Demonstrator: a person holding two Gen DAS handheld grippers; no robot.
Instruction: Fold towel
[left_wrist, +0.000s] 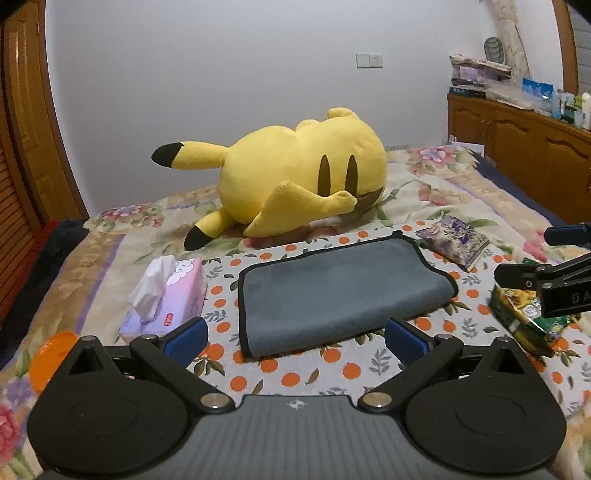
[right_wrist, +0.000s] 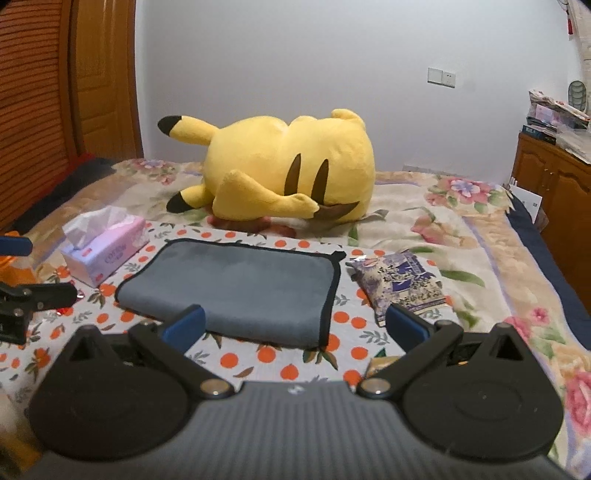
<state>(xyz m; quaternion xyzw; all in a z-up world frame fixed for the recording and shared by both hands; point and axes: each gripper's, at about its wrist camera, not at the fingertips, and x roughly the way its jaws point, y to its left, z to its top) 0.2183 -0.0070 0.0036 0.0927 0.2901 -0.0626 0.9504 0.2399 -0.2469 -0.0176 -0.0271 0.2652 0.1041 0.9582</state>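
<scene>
A grey towel (left_wrist: 334, 291) with black trim lies folded into a rectangle on the orange-dotted cloth (left_wrist: 295, 373); it also shows in the right wrist view (right_wrist: 240, 286). My left gripper (left_wrist: 295, 338) is open and empty, just in front of the towel's near edge, fingers apart. My right gripper (right_wrist: 293, 326) is open and empty, hovering at the towel's near right edge. The right gripper shows at the right edge of the left wrist view (left_wrist: 535, 258), and the left gripper at the left edge of the right wrist view (right_wrist: 26, 269).
A yellow plush toy (left_wrist: 295, 184) lies behind the towel. A pink tissue box (left_wrist: 166, 299) sits left of it, a purple snack packet (left_wrist: 456, 238) right, a green packet (left_wrist: 524, 314) further right. An orange object (left_wrist: 51, 354) lies at left. Wooden cabinets (left_wrist: 517, 147) stand right.
</scene>
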